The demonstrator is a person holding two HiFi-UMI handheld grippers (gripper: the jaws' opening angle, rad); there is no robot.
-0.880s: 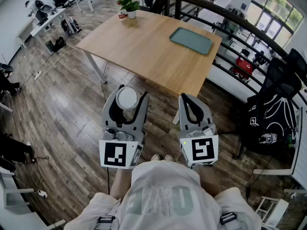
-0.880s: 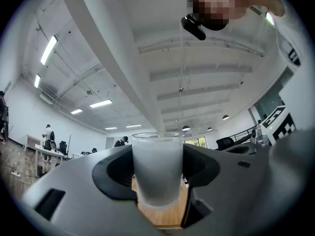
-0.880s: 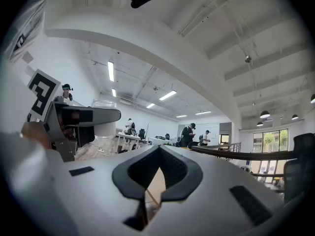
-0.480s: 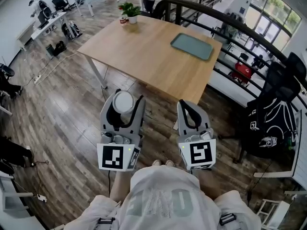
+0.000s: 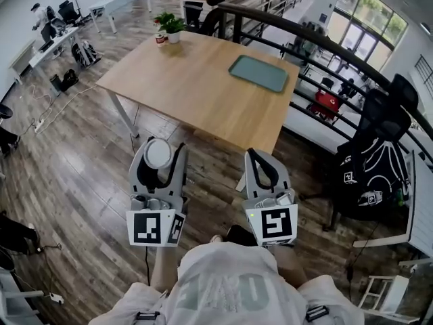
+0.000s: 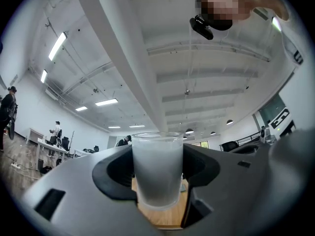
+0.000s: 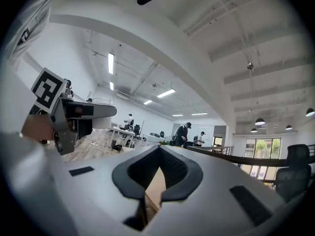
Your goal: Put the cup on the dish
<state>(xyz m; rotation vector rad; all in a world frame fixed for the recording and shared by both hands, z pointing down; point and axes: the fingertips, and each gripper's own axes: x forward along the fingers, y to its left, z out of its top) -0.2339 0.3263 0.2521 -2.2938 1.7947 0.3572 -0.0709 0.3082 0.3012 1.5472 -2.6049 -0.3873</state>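
One cup (image 5: 157,153), one dish (image 5: 258,73), two grippers. The left gripper (image 5: 160,147) grasps the cup, jaws wide; the right gripper (image 5: 259,154) is clenched on nothing.

cup (image 6: 157,168) I carry: frosted milky white | fingers (image 6: 74,195) of my left gripper (image 5: 160,156) and right gripper (image 5: 262,160): grey, black pads | my marker cubes (image 5: 155,227): black-and-white squares | desk (image 5: 189,80): pale wood grain | dish (image 5: 258,73): muted teal | floor (image 5: 81,168): dark brown planks

bright, even light from ceiling strips (image 6: 58,45); fisheye-bent edges.
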